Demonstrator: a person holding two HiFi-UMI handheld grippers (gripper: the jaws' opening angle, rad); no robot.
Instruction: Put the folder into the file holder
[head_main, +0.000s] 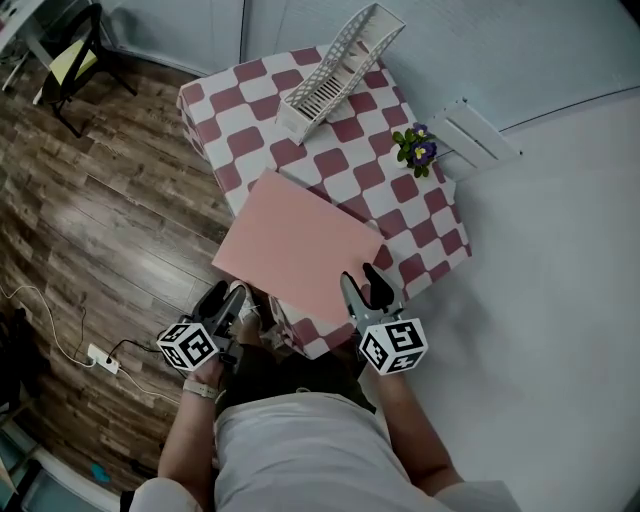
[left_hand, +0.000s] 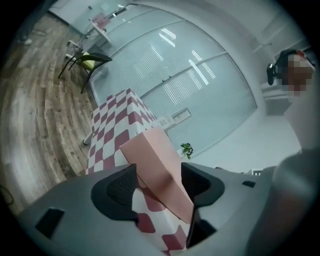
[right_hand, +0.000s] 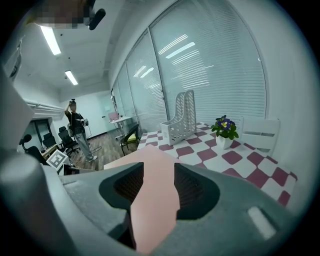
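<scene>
The pink folder (head_main: 300, 245) lies flat on the checked table (head_main: 250, 110), its near left part hanging over the table's edge. My right gripper (head_main: 363, 282) sits over the folder's near right corner; in the right gripper view the folder (right_hand: 155, 200) fills the gap between the parted jaws (right_hand: 159, 187), and I cannot tell whether they touch it. My left gripper (head_main: 228, 296) is low at the overhanging edge. Its jaws (left_hand: 159, 182) stand partly apart with the folder's edge (left_hand: 160, 170) between them, unpressed. The white mesh file holder (head_main: 335, 70) stands at the table's far end.
A small potted plant (head_main: 418, 150) with purple flowers stands near the table's right edge. A chair (head_main: 75, 60) is at the far left on the wood floor, a power strip (head_main: 103, 358) near my left side. A person (right_hand: 77, 130) stands far back in the room.
</scene>
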